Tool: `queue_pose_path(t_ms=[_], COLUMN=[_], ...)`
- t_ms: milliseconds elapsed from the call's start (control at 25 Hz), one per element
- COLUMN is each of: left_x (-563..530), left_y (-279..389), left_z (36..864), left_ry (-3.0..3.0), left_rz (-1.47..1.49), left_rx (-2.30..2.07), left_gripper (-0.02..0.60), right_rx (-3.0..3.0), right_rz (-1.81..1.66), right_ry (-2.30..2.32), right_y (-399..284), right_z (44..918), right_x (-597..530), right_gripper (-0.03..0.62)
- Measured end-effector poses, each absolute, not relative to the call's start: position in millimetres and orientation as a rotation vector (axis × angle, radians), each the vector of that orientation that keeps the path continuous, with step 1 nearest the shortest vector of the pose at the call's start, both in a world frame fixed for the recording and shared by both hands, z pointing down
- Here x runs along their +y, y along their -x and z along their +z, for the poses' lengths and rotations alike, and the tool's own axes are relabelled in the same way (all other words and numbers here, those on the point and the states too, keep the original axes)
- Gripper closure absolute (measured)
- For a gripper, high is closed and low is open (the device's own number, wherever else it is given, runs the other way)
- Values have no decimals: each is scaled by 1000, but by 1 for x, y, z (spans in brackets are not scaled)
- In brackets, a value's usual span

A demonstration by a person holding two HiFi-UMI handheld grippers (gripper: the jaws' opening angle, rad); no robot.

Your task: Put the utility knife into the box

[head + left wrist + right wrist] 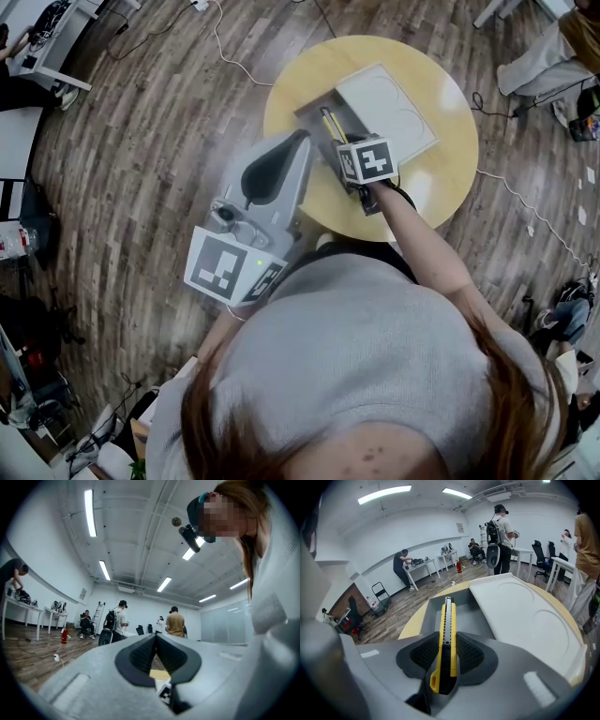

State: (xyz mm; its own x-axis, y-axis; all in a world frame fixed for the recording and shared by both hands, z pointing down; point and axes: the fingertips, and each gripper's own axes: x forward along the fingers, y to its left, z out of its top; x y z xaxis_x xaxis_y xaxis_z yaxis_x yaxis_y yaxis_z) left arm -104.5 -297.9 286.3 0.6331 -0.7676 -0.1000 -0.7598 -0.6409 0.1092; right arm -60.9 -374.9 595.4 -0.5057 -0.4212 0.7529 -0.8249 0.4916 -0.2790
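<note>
My right gripper [446,640] is shut on a yellow and black utility knife [447,620], its pads pressing the handle from both sides. The blade end points forward over the inside of an open grey box [474,617] on a round wooden table [414,620]. In the head view the knife [330,125] hangs over the box [313,111] beside the right gripper [339,141]. My left gripper [302,139] is off the table's near left edge, empty, jaw tips touching. In its own view the left gripper [156,637] points at the ceiling and far wall.
A white lid [389,101] lies right of the box, also seen as the white lid [525,616] in the right gripper view. Cables [225,52] run over the wood floor. Several people [500,531] stand near desks and chairs farther off.
</note>
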Motion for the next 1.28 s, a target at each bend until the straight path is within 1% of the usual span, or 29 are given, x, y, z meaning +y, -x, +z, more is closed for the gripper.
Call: queue_pose_path(t_ms=[360, 1160, 1280], left_x=[-296, -288, -286], left_y=[113, 109, 109], left_z=[285, 288, 286], left_ry=[-2774, -2760, -2766], left_rz=[-224, -239, -241], left_rx=[-1333, -1315, -1314], left_gripper=[580, 580, 580], right_rx=[-2033, -1890, -1880], right_rz=[784, 806, 757], right_ry=[-953, -909, -906], right_y=[68, 66, 66], right_z=[620, 646, 647], right_x=[-377, -377, -373], right_gripper=[476, 474, 461])
